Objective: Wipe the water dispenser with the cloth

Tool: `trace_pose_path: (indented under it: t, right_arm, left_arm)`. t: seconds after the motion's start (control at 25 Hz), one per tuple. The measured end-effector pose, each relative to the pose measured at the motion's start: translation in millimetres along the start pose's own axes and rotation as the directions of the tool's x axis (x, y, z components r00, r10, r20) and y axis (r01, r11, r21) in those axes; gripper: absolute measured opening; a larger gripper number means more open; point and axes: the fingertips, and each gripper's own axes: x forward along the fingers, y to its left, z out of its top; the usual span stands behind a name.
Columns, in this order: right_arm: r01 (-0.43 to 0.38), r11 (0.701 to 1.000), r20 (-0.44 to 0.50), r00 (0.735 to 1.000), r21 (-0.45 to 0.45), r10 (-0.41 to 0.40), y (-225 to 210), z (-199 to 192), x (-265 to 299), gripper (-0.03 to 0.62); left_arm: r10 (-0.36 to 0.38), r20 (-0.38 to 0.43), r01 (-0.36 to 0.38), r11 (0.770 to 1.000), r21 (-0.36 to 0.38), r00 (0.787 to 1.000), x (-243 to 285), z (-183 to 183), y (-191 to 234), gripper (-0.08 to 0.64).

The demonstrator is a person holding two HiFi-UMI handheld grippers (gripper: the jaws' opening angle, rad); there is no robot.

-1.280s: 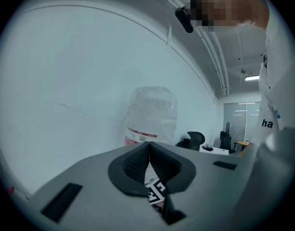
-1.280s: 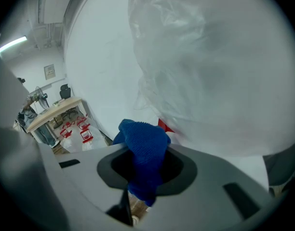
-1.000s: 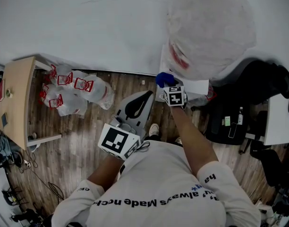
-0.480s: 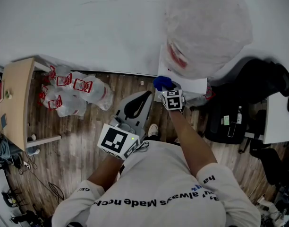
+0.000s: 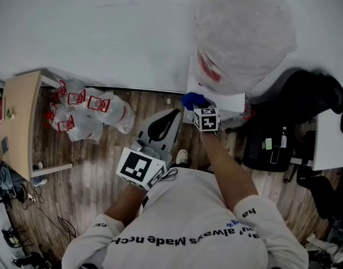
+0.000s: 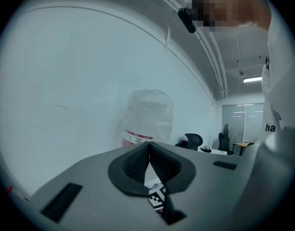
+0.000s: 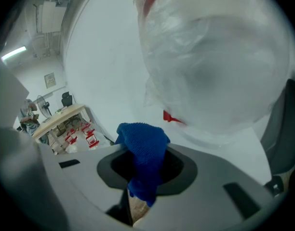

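shifted left, right gripper (image 7: 146, 163) pinches cloth (image 7: 142, 141) by water dispenser (image 5: 230, 101); left gripper (image 6: 149, 148) closed.

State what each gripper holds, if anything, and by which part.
The right gripper grips the blue cloth by its bunched middle; left gripper shut, empty.

Overhead and low views, shared bottle (image 5: 244, 35)

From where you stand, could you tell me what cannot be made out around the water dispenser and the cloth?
- In the head view, the bottle covers most of the water dispenser, so its front is hidden.
- In the right gripper view, the cloth, clamped in the right tongs, hides whether it touches the dispenser.
- In the left gripper view, the shut, empty left tongs block everything below the bottle.
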Motion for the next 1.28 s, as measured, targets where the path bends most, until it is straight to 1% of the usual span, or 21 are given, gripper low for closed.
trace_pose_path:
  t: [0.08,0.2,0.32,0.48,0.72,0.92,1.28]
  right_arm:
    - [0.022,0.999,0.037,0.999,0.031,-0.023,-10,9,-6,0.098]
    - [0.067,0.995,0.064,0.995,0.077,-0.072,-30,16,-15,0.098]
    - [0.099,0.990,0.064,0.992,0.100,-0.105,-48,17,-18,0.098]
    - [0.122,0.986,0.038,0.991,0.110,-0.127,-66,10,-14,0.098]
    - [0.121,0.991,-0.010,0.993,0.058,-0.120,-78,-2,-3,0.100]
    - [0.098,0.995,-0.001,0.995,-0.002,-0.098,-77,-3,-2,0.100]
    - [0.102,0.995,-0.004,0.995,-0.024,-0.102,-72,-8,-7,0.098]
  left_arm:
    - [-0.003,0.001,0.003,1.000,0.001,1.000,1,1,-1,0.020]
    - [-0.008,-0.001,0.008,1.000,-0.002,1.000,2,0,-2,0.020]
    - [-0.015,-0.008,0.015,1.000,-0.006,1.000,2,-3,-3,0.020]
    - [-0.023,-0.018,0.023,1.000,-0.009,1.000,5,-7,-5,0.020]
    - [-0.025,-0.021,0.025,1.000,-0.007,0.999,6,-7,-4,0.020]
    - [-0.026,-0.027,0.026,1.000,-0.011,0.999,4,-9,-4,0.020]
    - [-0.041,-0.034,0.041,0.999,-0.016,0.999,5,-12,-8,0.020]
